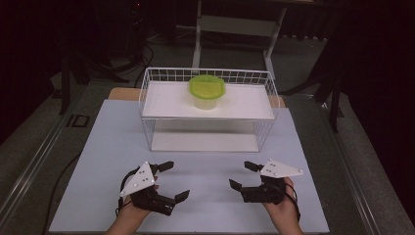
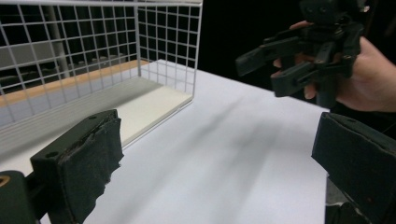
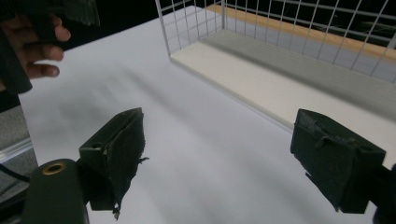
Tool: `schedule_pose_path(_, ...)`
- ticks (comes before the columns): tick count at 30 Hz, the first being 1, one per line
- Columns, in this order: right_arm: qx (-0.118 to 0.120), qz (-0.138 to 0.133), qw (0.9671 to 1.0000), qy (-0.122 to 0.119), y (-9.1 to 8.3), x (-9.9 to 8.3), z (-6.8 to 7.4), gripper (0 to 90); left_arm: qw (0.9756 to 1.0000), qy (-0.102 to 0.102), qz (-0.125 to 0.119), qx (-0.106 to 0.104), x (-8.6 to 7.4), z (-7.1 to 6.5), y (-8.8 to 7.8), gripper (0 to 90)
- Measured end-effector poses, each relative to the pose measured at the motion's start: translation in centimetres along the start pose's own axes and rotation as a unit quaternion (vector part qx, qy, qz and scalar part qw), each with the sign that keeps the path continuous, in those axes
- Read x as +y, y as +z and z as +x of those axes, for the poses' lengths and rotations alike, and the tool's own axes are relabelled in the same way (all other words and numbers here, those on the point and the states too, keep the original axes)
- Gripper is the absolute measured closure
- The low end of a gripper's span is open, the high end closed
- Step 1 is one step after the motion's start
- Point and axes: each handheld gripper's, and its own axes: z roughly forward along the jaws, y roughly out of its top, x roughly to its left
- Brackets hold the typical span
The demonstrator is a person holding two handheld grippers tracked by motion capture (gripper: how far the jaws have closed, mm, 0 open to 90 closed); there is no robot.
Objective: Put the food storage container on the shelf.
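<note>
Both grippers are sitting wide open down at the near edge: the left gripper (image 1: 170, 180) is hovering near-left with its jaws spread and nothing between them, and the right gripper (image 1: 245, 175) is doing the same near-right, jaws apart and empty, the two pointing in toward each other. Going big to small from there: the white table (image 1: 105, 147) is taking up most of the scene, and the white wire basket (image 1: 151, 88) is sitting on it toward the far middle, open on the side facing the person, with a raised white shelf (image 1: 166, 100) running across it and a lower white panel underneath. On that shelf, about centre and slightly right, a small clear container with a green lid (image 1: 207, 91) is standing upright, well apart from both grippers. The person's hands are coming in from the near edge, each wrapped around its gripper.
</note>
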Motion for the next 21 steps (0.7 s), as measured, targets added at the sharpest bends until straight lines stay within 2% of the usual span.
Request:
schedule_pose_path(5,-0.002,0.011,0.9999,0.0,-0.2,-1.1,-0.1,17.4,1.0,0.001,0.006,0.003,-0.5,0.3,-0.1,2.3)
schedule_pose_path(10,-0.014,0.006,0.9999,-0.006,-0.4,-1.6,-0.5,17.4,0.9999,0.012,0.006,0.004,-0.5,0.4,-0.5,2.3)
schedule_pose_path(15,-0.018,0.01,0.9997,-0.009,-0.5,-2.1,-0.8,17.3,0.9999,0.004,0.01,0.008,-0.9,0.7,-0.8,2.3)
schedule_pose_path(21,-0.025,0.008,0.9996,-0.011,-0.5,-2.4,-1.1,17.3,0.9999,0.001,0.015,-0.002,-1.3,0.4,-0.4,2.3)
